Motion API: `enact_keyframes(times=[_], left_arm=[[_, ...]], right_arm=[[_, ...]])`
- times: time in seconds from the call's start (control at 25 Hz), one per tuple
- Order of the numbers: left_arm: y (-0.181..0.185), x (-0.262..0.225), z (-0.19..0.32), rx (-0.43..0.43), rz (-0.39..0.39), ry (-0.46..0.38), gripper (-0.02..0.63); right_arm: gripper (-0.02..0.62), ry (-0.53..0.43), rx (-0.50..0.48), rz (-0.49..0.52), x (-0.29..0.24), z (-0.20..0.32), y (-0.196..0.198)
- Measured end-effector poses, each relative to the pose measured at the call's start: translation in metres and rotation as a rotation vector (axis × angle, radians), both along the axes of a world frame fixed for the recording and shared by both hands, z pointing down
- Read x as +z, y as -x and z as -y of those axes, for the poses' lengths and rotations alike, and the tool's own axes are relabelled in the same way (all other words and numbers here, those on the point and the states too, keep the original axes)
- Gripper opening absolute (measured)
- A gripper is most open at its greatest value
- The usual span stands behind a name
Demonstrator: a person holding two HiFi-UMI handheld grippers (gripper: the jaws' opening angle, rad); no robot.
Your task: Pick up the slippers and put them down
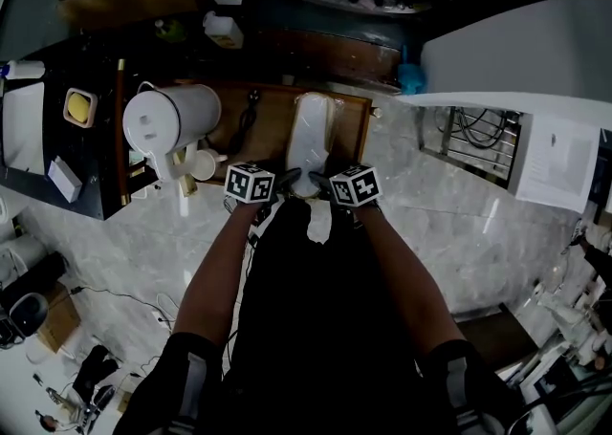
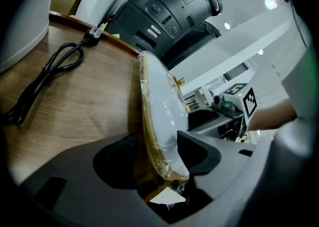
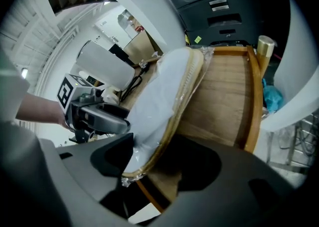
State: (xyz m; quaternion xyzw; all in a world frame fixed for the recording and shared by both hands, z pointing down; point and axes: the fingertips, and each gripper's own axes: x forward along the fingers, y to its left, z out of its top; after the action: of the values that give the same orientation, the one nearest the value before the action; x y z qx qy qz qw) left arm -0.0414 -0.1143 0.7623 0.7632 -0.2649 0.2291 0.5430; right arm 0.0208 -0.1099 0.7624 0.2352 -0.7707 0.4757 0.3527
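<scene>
Brown wood makes the top of the low table (image 1: pixel 352 122) in front of you, with shiny grey floor all round it. The slippers (image 1: pixel 311 132), a white pair wrapped in clear plastic, sit on that table. Their near end pokes in between both pairs of jaws at once.

Your left gripper (image 2: pixel 157 155) has its jaws wide apart and grips nothing. The pack rests against its right-hand jaw, with a gap to the other one. Your right gripper (image 3: pixel 158 160) is let go too. There the pack sits close to the left-hand jaw, and bare wood shows before the other jaw.

Here is what I think could go wrong:

- Both grippers crowd side by side at the same end, so they may bump when you squeeze.
- The plastic looks smooth and loose. If the jaws pinch only the wrap, the slippers could slide out or the wrap could tear.
- Only the tip of the pack is inside the jaws. The long part beyond them may droop and pull free.
- If one pair of jaws squeezes first, the pack may twist away from the other pair.
- A black cable (image 2: pixel 45 79) lies on the wood past your left jaws, off to their left side. A swinging pack could snag it.
- The table's raised edge runs just under your right jaws and could catch them.
</scene>
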Motion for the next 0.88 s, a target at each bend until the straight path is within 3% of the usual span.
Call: enact_keyframes(times=[0.28, 0.56, 0.88], left_arm=[[-0.006, -0.006, 0.001, 0.010, 0.004, -0.025, 0.233], [-0.004, -0.032, 0.011, -0.053, -0.041, -0.102, 0.233], [-0.003, -0.073, 0.011, -0.026, -0.083, -0.202, 0.233]], right_arm=[[0.264, -0.011, -0.013, 0.012, -0.008, 0.000, 0.007], [0.264, -0.106, -0.016, 0.048, -0.035, 0.012, 0.010], [0.264, -0.207, -0.021, 0.090, -0.075, 0.012, 0.009]])
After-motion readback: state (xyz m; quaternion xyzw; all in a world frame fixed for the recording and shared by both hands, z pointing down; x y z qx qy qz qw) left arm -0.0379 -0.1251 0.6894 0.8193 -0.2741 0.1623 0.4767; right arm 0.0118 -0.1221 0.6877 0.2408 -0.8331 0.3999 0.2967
